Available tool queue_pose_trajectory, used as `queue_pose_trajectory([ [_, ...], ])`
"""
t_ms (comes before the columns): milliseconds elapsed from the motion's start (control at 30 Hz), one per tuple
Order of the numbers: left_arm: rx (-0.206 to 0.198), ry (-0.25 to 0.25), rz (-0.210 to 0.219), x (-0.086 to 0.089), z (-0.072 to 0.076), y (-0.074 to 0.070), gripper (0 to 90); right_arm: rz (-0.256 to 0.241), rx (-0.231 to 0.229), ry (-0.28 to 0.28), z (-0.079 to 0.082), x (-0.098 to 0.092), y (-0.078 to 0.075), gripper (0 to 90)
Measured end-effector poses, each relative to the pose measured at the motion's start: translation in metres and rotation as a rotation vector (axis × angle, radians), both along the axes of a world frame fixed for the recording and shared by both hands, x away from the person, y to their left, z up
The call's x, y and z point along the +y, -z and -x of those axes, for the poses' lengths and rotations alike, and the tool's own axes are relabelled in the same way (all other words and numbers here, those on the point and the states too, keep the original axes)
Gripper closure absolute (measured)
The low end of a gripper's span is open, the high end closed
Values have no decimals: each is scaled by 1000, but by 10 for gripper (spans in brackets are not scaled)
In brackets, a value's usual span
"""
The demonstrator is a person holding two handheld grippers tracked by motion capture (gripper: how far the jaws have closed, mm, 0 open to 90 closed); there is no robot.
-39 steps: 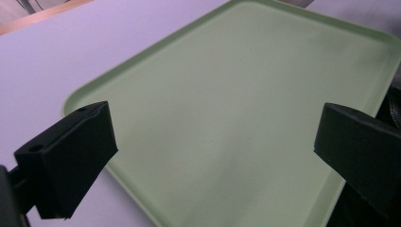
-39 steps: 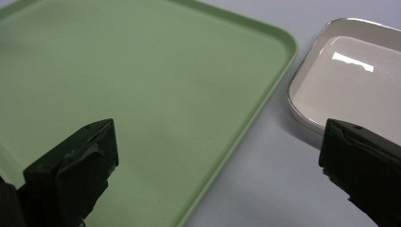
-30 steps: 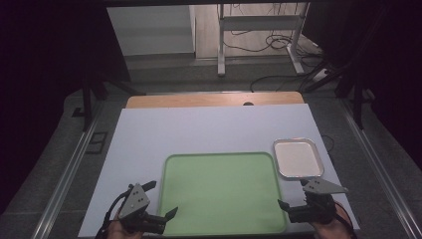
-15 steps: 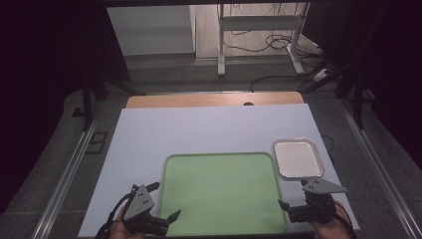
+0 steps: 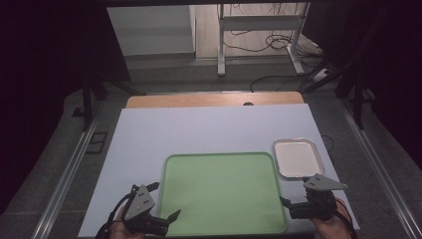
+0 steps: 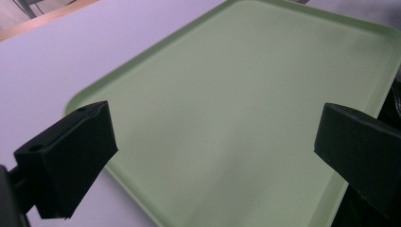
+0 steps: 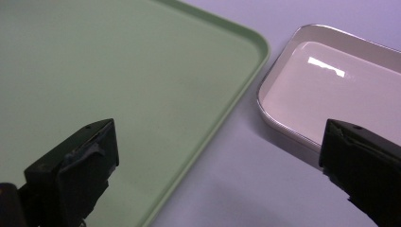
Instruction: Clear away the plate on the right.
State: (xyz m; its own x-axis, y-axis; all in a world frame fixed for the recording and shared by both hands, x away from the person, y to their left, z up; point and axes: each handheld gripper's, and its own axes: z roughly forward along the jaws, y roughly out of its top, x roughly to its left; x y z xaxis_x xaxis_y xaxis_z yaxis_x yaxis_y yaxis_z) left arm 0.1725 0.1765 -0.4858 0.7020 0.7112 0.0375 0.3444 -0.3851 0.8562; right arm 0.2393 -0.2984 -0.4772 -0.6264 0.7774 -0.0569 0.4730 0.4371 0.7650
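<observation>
A pale green tray lies bare on the white table top near the front edge. A small metal tray with a white inside sits just off its far right corner. My left gripper hovers open at the green tray's near left corner; between its jaws lies the green tray. My right gripper stands open at the near right corner. In the right gripper view its jaws straddle the rim of the green tray and the edge of the metal tray. Neither gripper holds anything.
The white table top stretches beyond the trays to a wooden strip at the far edge. Metal rails run along both sides of the table. Desk legs and cables stand on the floor behind.
</observation>
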Motion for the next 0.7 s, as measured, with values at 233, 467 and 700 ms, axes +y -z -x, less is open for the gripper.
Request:
queue_pose_trajectory([
  [233, 0, 0, -6, -1, 0, 0, 0, -11, -7, 26, -6, -4, 0, 0],
  [467, 0, -1, -11, -1, 0, 0, 0, -5, -9, 41, -14, -9, 0, 0],
  [700, 2, -1, -14, -1, 0, 1, 0, -19, 15, 48, -19, -12, 0, 0],
])
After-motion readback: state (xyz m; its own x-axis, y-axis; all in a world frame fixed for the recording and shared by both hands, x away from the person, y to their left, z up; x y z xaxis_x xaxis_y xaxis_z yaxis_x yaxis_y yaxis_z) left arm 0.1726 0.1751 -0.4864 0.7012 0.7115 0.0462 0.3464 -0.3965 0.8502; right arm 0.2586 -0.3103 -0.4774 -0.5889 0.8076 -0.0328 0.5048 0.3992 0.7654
